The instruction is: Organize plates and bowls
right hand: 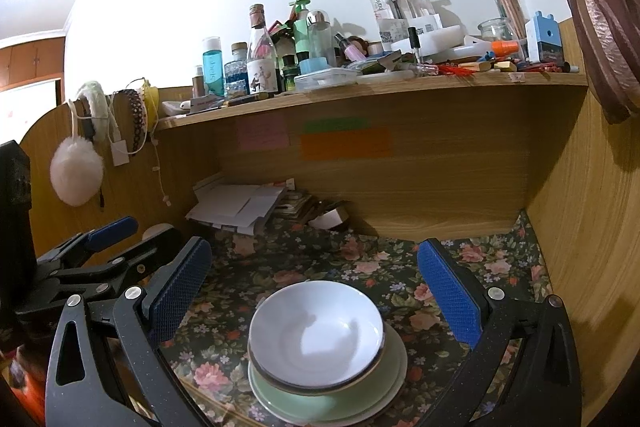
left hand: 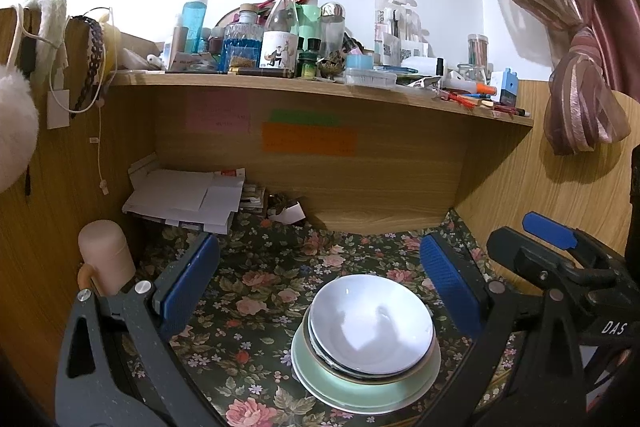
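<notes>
A stack of dishes stands on the floral tablecloth [left hand: 256,291]: a white bowl [left hand: 372,323] nested on top of other bowls, all resting on a pale green plate [left hand: 360,391]. In the right wrist view the same white bowl [right hand: 316,331] sits on the green plate [right hand: 320,403]. My left gripper [left hand: 320,283] hangs open above and behind the stack, holding nothing. My right gripper [right hand: 316,283] is also open and empty, its blue pads wide on either side of the stack. The right gripper's body [left hand: 560,267] shows at the right edge of the left wrist view.
A wooden shelf [left hand: 320,83] crowded with bottles and jars overhangs the back of the desk. Papers [left hand: 188,199] lie piled under it at the left. A pink cylinder [left hand: 106,255] stands at the left. Wooden side panels [right hand: 580,227] close in both sides.
</notes>
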Tool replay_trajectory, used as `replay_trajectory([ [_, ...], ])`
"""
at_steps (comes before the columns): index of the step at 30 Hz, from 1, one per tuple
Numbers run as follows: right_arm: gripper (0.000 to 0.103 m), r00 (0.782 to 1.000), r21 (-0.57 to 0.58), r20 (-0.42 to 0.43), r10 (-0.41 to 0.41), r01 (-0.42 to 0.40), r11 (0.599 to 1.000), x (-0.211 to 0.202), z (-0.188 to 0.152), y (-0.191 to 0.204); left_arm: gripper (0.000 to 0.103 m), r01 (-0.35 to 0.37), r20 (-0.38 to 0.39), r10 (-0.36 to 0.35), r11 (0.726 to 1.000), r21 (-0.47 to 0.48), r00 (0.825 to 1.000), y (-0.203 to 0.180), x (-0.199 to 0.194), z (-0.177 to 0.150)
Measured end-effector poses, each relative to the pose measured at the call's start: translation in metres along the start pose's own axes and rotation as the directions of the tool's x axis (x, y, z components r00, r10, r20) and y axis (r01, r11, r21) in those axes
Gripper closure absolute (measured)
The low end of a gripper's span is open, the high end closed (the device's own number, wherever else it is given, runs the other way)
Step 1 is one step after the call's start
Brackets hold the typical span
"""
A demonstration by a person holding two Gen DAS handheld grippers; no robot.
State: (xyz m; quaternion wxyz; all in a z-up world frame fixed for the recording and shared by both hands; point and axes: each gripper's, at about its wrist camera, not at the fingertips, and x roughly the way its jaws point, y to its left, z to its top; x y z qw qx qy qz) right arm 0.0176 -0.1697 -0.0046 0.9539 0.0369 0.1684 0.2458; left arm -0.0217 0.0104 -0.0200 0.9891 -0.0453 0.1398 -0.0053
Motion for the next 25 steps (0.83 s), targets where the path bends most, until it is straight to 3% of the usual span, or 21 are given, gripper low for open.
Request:
replay_trajectory([
  [25, 0.000, 1.000, 0.006, -0.012, -0.004, 0.004, 1.000, 0.0049, -0.0023, -0.0078, 0.001, 0.015, -0.017, -0.015, 1.000, 0.010, 1.000, 0.0013, 0.0079, -0.0003],
])
